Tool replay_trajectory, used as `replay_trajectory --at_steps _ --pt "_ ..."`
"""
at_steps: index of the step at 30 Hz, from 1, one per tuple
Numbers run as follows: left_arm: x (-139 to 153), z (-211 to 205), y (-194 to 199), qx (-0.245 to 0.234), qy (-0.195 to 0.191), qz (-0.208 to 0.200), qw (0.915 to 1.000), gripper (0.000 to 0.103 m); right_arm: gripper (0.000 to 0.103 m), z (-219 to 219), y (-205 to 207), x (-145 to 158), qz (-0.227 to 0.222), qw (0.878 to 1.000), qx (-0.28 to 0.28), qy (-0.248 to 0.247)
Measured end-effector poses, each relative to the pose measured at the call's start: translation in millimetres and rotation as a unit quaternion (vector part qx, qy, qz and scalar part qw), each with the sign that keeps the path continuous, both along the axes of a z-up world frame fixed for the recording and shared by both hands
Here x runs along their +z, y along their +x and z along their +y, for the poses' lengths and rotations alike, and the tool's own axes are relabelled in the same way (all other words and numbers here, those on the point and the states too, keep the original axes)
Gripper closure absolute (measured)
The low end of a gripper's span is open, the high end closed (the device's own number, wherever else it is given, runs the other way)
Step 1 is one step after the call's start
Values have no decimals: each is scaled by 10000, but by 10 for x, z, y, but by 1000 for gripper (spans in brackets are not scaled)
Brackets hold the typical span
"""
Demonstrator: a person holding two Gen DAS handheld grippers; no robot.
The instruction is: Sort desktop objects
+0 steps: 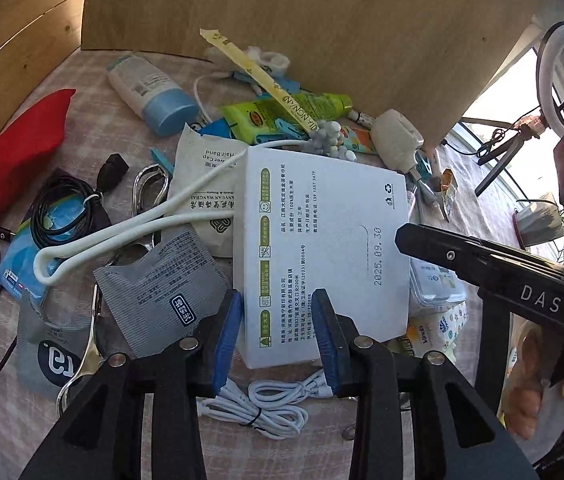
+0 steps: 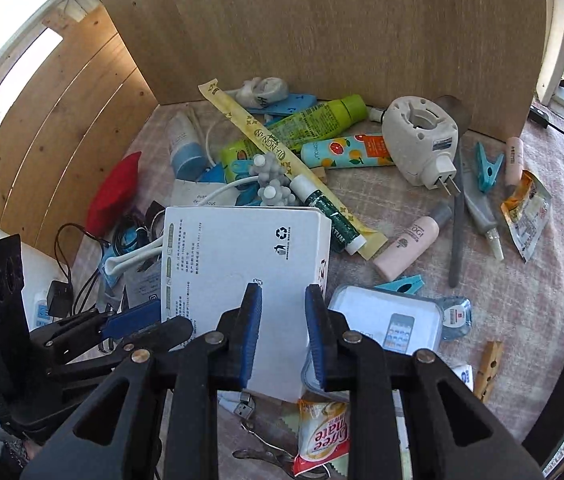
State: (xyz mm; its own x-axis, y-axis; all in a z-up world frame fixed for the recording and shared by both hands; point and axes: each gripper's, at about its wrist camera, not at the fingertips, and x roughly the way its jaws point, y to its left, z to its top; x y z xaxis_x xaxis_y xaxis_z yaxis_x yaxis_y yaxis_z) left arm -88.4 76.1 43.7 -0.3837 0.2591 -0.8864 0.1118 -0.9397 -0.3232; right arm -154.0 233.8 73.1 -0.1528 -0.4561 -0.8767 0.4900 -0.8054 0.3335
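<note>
A flat white box (image 1: pixel 321 220) with printed text and a date lies face up in the middle of the clutter; the right wrist view shows it too (image 2: pixel 234 248). My left gripper (image 1: pixel 278 294) is over the box's near left corner with its blue pads apart and the box face showing between them. My right gripper (image 2: pixel 283 287) is over the near right part of the box, pads apart by a narrower gap, with nothing visibly pinched. In the left wrist view one of the right gripper's fingers (image 1: pixel 461 254) reaches the box's right edge.
Around the box lie a blue-capped bottle (image 1: pixel 154 96), a red cloth (image 1: pixel 18 152), a black cable (image 1: pixel 62 208), a white USB cable (image 1: pixel 274 404), a plug-in device (image 2: pixel 417 140), a pink bottle (image 2: pixel 405 248), a clear case (image 2: pixel 385 324) and a coffee sachet (image 2: pixel 321 436). Wooden panels (image 2: pixel 321 20) wall the back.
</note>
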Motion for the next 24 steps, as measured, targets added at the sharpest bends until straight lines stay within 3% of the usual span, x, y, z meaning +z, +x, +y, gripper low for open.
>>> replay_trajectory --at_steps 7,12,24 --pt "-29 -35 -38 6 156 10 9999 69 78 -25 -111 -24 -48 9999 -19 89" --pt "-47 -65 -41 -42 289 58 9996 69 64 -175 -15 -139 38 9990 189 403" --pt "-29 -228 6 -201 634 122 9977 67 64 -279 169 13 198 9978 -188 608"
